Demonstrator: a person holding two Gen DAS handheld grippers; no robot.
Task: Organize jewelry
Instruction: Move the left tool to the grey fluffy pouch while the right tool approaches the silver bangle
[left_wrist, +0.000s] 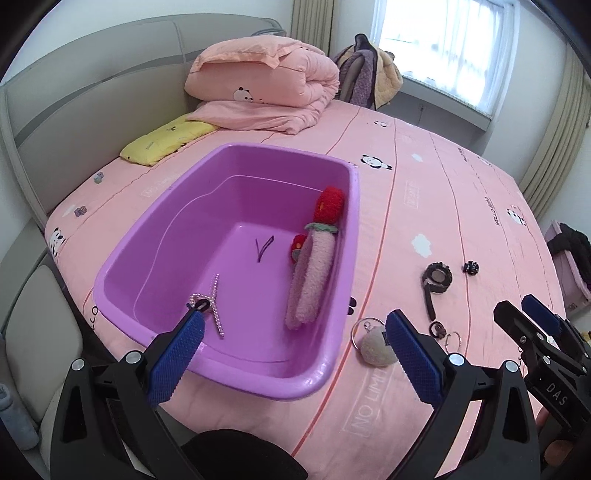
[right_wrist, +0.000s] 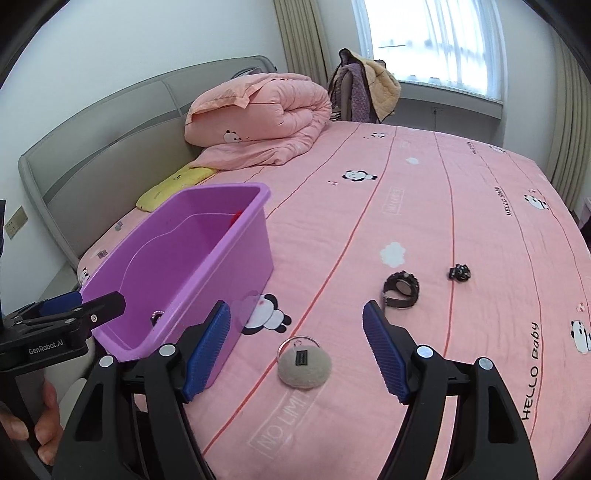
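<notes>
Purple bin (left_wrist: 236, 206) sits on pink bed (left_wrist: 424, 206), near headboard side. Inside bin: pearl string (left_wrist: 214, 306) on floor, fuzzy pink band w/ red knit flower (left_wrist: 314, 273) leaning vs. right wall. L gripper (left_wrist: 295, 325) jaws wide apart, nothing btw them; left finger over bin, right finger over sheet beside it. R gripper (right_wrist: 297, 325) also spread wide, empty, hovering above grey keyring pouch (right_wrist: 304, 363), which lies on sheet just right of bin. Watch (right_wrist: 400, 288) and small black clip (right_wrist: 460, 272) lie farther out on bed, apart from each other. In L view, small ring (left_wrist: 453, 338) and dark loop (left_wrist: 437, 328) near watch strap. Hand (right_wrist: 40, 424) grips L gripper handle at R view's lower left.
</notes>
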